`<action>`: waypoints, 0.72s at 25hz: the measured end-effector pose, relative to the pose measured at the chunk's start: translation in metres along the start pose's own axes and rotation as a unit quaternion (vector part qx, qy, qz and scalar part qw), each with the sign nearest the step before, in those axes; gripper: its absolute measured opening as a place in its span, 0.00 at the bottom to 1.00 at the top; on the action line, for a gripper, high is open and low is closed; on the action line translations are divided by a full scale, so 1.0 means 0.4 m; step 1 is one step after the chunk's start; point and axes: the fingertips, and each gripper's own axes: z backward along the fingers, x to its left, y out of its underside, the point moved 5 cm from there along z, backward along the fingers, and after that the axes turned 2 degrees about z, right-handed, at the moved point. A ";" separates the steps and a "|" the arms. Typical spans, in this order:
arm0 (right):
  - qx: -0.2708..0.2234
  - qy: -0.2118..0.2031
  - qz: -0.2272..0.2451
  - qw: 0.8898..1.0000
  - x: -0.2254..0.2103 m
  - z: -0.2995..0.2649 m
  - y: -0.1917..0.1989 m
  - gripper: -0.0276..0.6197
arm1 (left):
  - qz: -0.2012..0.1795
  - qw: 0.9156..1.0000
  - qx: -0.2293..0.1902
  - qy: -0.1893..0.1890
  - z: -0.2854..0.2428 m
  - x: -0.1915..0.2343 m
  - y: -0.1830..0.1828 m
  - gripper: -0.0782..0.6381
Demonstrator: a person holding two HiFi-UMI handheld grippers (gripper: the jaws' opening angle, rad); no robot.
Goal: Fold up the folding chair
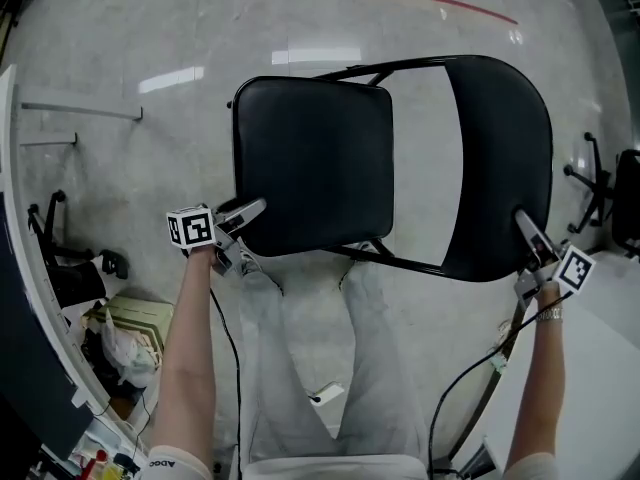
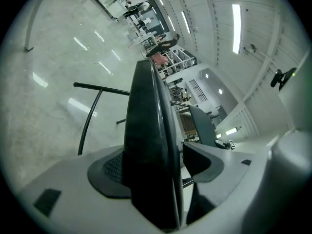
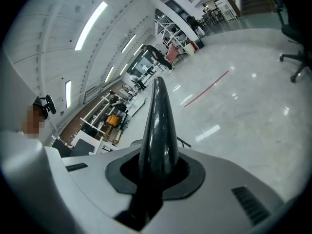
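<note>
down on the pale floor (image 1: 150, 28), just ahead of the person's legs (image 1: 380, 368), stands the black chair (image 1: 400, 260), with its seat (image 1: 315, 163) to the left and its backrest (image 1: 500, 168) to the right. the left gripper (image 1: 248, 212) pinches the seat's near left corner; in the left gripper view the seat's edge fills the gap, with a pad close against each face. the right gripper (image 1: 527, 230) is clamped on the backrest's near right edge, with the thin dark rim squeezed between its pads.
</note>
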 end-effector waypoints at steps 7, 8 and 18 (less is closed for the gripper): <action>-0.004 -0.035 -0.030 0.999 -0.156 0.054 -0.039 0.15 | -0.019 0.999 0.003 -0.040 -0.100 -0.100 0.046 0.59; -0.003 -0.040 -0.034 0.999 -0.174 0.061 -0.043 0.15 | -0.024 0.998 0.007 -0.050 -0.116 -0.110 0.056 0.59; -0.005 -0.034 -0.021 0.999 -0.291 0.110 -0.082 0.16 | -0.017 0.998 0.014 -0.055 -0.191 -0.208 0.070 0.58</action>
